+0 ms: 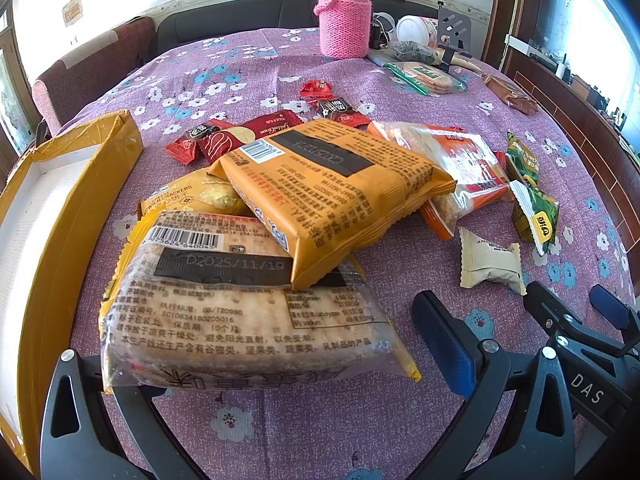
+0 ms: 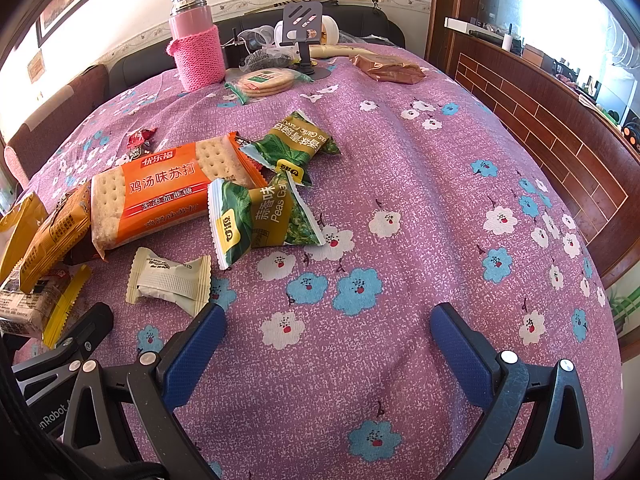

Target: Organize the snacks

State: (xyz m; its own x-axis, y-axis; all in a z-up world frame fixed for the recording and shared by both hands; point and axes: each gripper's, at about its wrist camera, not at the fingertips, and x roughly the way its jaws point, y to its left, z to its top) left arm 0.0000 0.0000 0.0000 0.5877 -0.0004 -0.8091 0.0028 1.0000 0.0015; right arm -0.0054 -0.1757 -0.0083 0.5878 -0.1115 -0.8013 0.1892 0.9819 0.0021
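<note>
My left gripper (image 1: pixel 264 340) is open wide around the near end of a clear cracker packet (image 1: pixel 240 312). Its left finger is hidden under that packet; its blue right pad (image 1: pixel 444 344) stands just apart from the packet's corner. An orange packet (image 1: pixel 340 196) leans on top of the clear one. My right gripper (image 2: pixel 328 312) is open over bare cloth, holding nothing. A small cream packet (image 2: pixel 168 280) lies just beyond its left finger. Two green pea packets (image 2: pixel 272 220) and an orange soda cracker pack (image 2: pixel 160 196) lie farther out. An open yellow box (image 1: pixel 100 148) sits at the far left.
Red candies (image 1: pixel 316 90) and a red pack (image 1: pixel 256 132) lie mid-table. A pink flask (image 2: pixel 196 52), a phone stand (image 2: pixel 302 24), round crackers (image 2: pixel 264 80) and a brown packet (image 2: pixel 388 66) stand at the far edge. Wooden furniture (image 2: pixel 540 128) borders the right.
</note>
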